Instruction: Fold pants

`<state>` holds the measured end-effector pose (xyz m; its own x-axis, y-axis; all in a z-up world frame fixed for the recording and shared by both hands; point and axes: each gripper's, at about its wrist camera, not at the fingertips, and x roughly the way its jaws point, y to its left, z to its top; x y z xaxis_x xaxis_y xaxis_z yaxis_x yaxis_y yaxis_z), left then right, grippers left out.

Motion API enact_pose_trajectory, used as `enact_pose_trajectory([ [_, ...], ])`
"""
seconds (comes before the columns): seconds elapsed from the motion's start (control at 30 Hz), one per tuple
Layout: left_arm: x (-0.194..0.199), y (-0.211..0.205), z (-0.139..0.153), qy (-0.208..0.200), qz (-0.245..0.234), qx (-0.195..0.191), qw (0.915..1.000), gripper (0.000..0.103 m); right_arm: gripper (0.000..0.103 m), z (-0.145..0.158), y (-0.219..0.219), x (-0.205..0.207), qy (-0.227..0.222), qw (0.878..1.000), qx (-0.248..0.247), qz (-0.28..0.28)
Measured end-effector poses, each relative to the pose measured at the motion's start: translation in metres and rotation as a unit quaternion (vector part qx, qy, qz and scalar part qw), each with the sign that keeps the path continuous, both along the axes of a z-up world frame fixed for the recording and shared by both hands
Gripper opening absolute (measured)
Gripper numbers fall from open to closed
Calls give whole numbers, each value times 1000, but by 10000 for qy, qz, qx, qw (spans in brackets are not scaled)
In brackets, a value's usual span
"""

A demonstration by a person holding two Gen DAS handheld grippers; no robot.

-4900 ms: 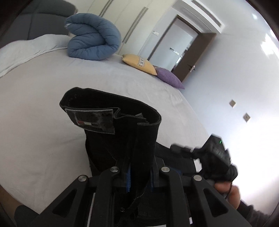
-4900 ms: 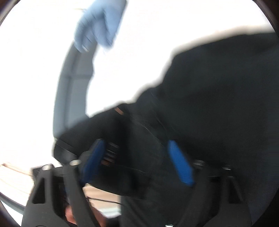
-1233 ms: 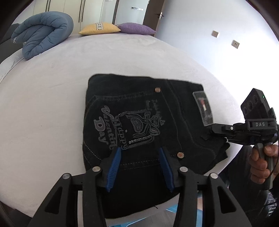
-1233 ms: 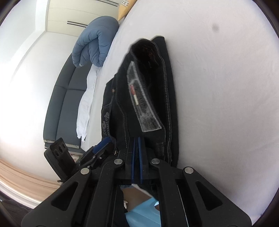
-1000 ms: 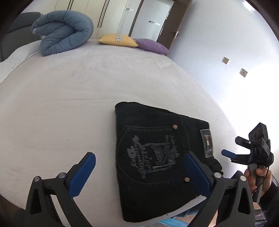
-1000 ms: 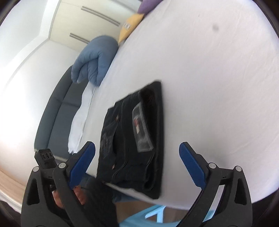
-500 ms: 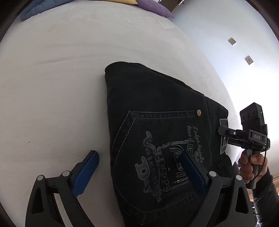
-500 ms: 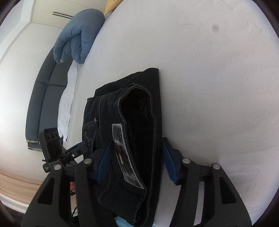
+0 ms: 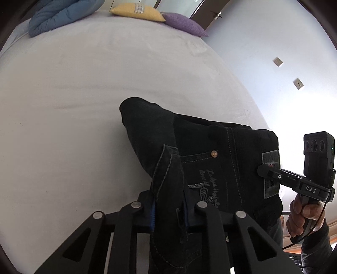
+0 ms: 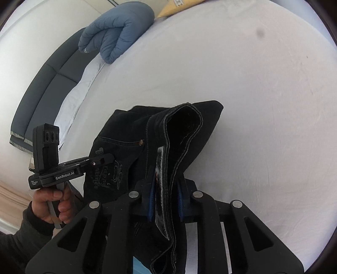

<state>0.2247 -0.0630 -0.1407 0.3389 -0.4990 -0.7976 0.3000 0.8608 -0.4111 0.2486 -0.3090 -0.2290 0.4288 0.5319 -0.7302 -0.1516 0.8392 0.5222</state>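
Observation:
The black folded pants (image 9: 210,147) lie at the near edge of the white bed (image 9: 84,84), back pocket embroidery up. My left gripper (image 9: 168,212) is shut on the near left edge of the pants, which rises between its blue pads. My right gripper (image 10: 165,200) is shut on the waistband end with the grey label (image 10: 161,179), lifting it. Each gripper shows in the other's view: the right gripper (image 9: 265,171) at the label, the left gripper (image 10: 105,160) at the pants' left edge. The pants (image 10: 130,137) bunch up between them.
A rolled blue duvet (image 10: 118,29) lies at the head of the bed, with a yellow pillow (image 9: 137,12) and a purple pillow (image 9: 183,23). A dark sofa (image 10: 42,92) stands beside the bed. Wall sockets (image 9: 298,83) are on the right wall.
Both grippers were open around the pants half a second ago. Now both have shut on the pants' near edges and lifted them, so the fabric bunches upward.

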Motion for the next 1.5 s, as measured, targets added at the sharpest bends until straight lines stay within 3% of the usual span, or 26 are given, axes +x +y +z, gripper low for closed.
enact_pose_trajectory([
  [0.17, 36, 1, 49, -538, 60, -56, 9985, 19, 16, 37, -21, 39, -336, 9993, 162, -67],
  [0.27, 72, -6, 56, -658, 24, 81, 9978, 19, 16, 41, -35, 77, -342, 9991, 214, -134],
  [0.5, 149, -39, 28, -545, -82, 375, 9978, 19, 16, 17, -73, 151, -84, 9992, 179, -349],
  [0.63, 180, -56, -11, -321, -141, 534, 9980, 20, 16, -23, -99, 178, 248, 9980, 212, -544],
  [0.67, 186, -58, -27, -208, -117, 651, 9976, 23, 16, -38, -109, 184, 397, 9971, 228, -616],
  [0.73, 189, -65, -48, -129, -27, 727, 9973, 39, 25, -65, -119, 186, 577, 9944, 255, -852],
  [0.77, 188, -63, -53, -129, 43, 734, 9972, 48, 26, -76, -125, 183, 566, 9930, 496, -915],
  [0.83, 184, -53, -57, -200, 194, 601, 9978, 54, 30, -85, -137, 173, 422, 9889, 997, -1016],
  [0.9, 177, -46, -56, -215, 256, 553, 9979, 61, 38, -85, -144, 165, 374, 9862, 1185, -1092],
  [0.97, 166, -40, -48, -256, 309, 585, 9975, 62, 47, -76, -151, 152, 280, 9859, 1048, -1276],
  [1.03, 145, -38, -24, -678, 375, 557, 9954, 65, 50, -58, -154, 137, 103, 9867, 746, -1438],
  [1.07, 134, -43, -12, -914, 397, 633, 9930, 76, 50, -46, -155, 126, -53, 9869, 607, -1495],
  [1.13, 98, -45, 21, -1718, 540, 845, 9800, 96, 50, -10, -147, 96, -527, 9850, 103, -1642],
  [1.17, 73, -44, 40, -2222, 628, 952, 9683, 103, 50, 11, -143, 79, -880, 9811, -232, -1710],
  [1.2, 47, -45, 60, -2800, 726, 1059, 9514, 103, 50, 33, -140, 60, -1235, 9751, -479, -1776],
  [1.23, 27, -48, 76, -3205, 797, 1158, 9368, 103, 56, 54, -129, 44, -1583, 9673, -708, -1852],
  [1.27, 1, -52, 95, -3664, 911, 1337, 9163, 103, 62, 79, -123, 21, -2021, 9541, -979, -1984],
  [1.3, -17, -53, 107, -3926, 1025, 1486, 9018, 103, 75, 99, -115, 2, -2367, 9414, -1146, -2111],
  [1.33, -31, -55, 120, -4118, 1164, 1616, 8892, 103, 86, 121, -110, -20, -2791, 9239, -1310, -2264],
  [1.37, -52, -56, 136, -4334, 1404, 1705, 8737, 103, 91, 141, -102, -43, -3256, 9019, -1475, -2423],
  [1.4, -62, -54, 149, -4453, 1605, 1700, 8643, 103, 100, 164, -94, -70, -3776, 8727, -1679, -2601],
  [1.43, -74, -51, 162, -4572, 1771, 1598, 8568, 103, 103, 178, -87, -89, -4106, 8507, -1831, -2724],
  [1.47, -95, -47, 175, -4757, 1890, 1388, 8478, 103, 103, 197, -78, -114, -4553, 8189, -2019, -2853],
  [1.5, -108, -36, 185, -4879, 1956, 1272, 8411, 103, 103, 211, -69, -132, -4809, 8001, -2112, -2898],
])
